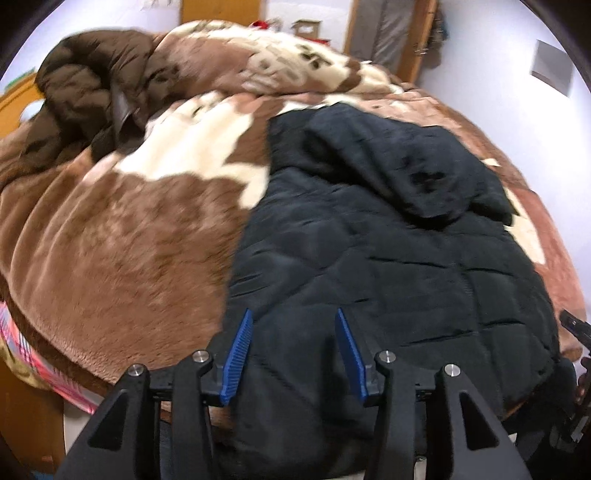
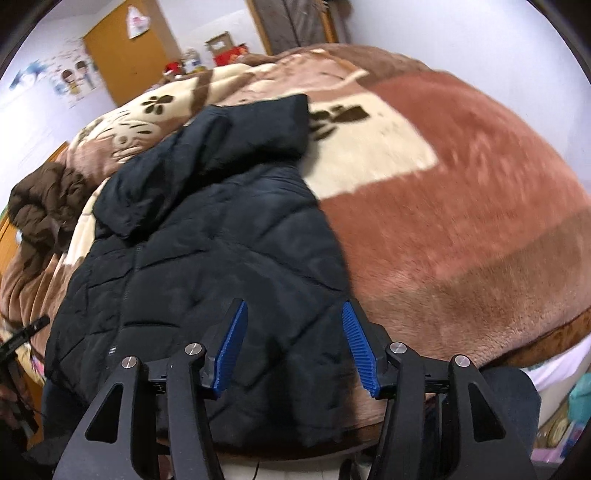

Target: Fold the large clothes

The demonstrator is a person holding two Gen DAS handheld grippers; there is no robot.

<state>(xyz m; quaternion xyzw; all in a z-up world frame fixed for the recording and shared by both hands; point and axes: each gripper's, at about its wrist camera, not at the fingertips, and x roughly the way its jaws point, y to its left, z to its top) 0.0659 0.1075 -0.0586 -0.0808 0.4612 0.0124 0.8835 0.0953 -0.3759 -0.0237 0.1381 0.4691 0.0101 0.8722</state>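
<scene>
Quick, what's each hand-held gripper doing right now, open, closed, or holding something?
Left hand-held gripper: open, holding nothing, above the black quilted jacket.
Right hand-held gripper: open, holding nothing, above the jacket's near hem.

Jacket (image 1: 388, 258): black, quilted with diamond stitch pattern, hood (image 2: 207, 155) same black.
Blanket (image 1: 122, 243): plush, brown and reddish-brown areas with large cream patches; dark brown flower-like prints on cream part (image 2: 157, 103).
Second garment (image 1: 81, 85): dark brown, quilted.
Left gripper (image 1: 293, 350): black frame, blue ribbed pads (image 1: 238, 354).
Right gripper (image 2: 293, 347): same black and blue.
Door (image 2: 129, 55): orange-brown.
Walls (image 2: 443, 29): pale lilac-white.
</scene>
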